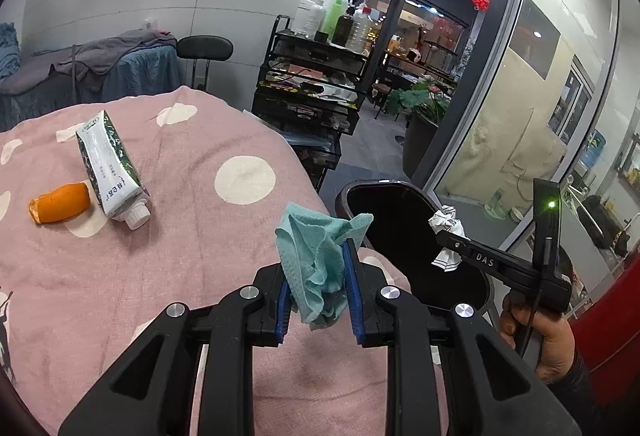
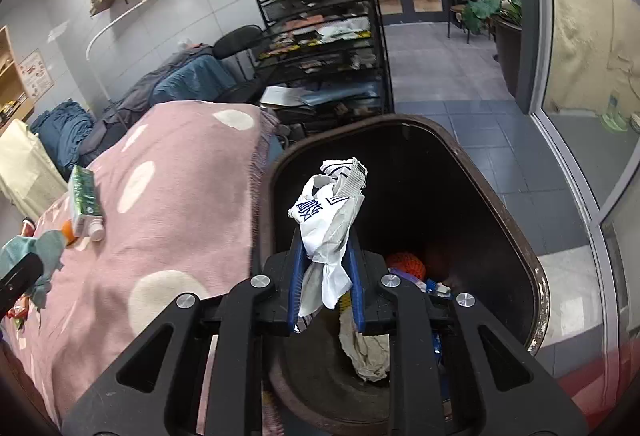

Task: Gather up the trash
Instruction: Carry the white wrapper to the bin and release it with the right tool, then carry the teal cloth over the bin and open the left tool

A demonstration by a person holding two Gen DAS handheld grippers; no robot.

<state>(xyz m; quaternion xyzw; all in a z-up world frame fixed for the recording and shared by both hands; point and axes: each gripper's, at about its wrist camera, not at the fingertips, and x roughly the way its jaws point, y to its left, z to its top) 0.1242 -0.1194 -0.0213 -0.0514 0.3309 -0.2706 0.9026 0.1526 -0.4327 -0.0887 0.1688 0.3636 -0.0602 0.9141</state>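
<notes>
My left gripper [image 1: 318,268] is shut on a crumpled teal cloth [image 1: 316,252] and holds it above the edge of the pink spotted bed cover [image 1: 180,256]. My right gripper [image 2: 326,260] is shut on a crumpled white wrapper [image 2: 332,224] over the open mouth of the dark trash bin [image 2: 500,203]. The bin [image 1: 352,191] also shows in the left wrist view, with the right gripper [image 1: 452,240] and wrapper [image 1: 446,220] above it. A toothpaste tube [image 1: 110,171] and an orange peel [image 1: 60,203] lie on the cover.
The bin holds several pieces of trash, among them an orange net [image 2: 406,264] and crumpled paper [image 2: 368,352]. A black wire cart [image 1: 312,91] with bottles stands beyond the bed. A potted plant [image 1: 420,107] and glass wall [image 1: 520,107] lie to the right.
</notes>
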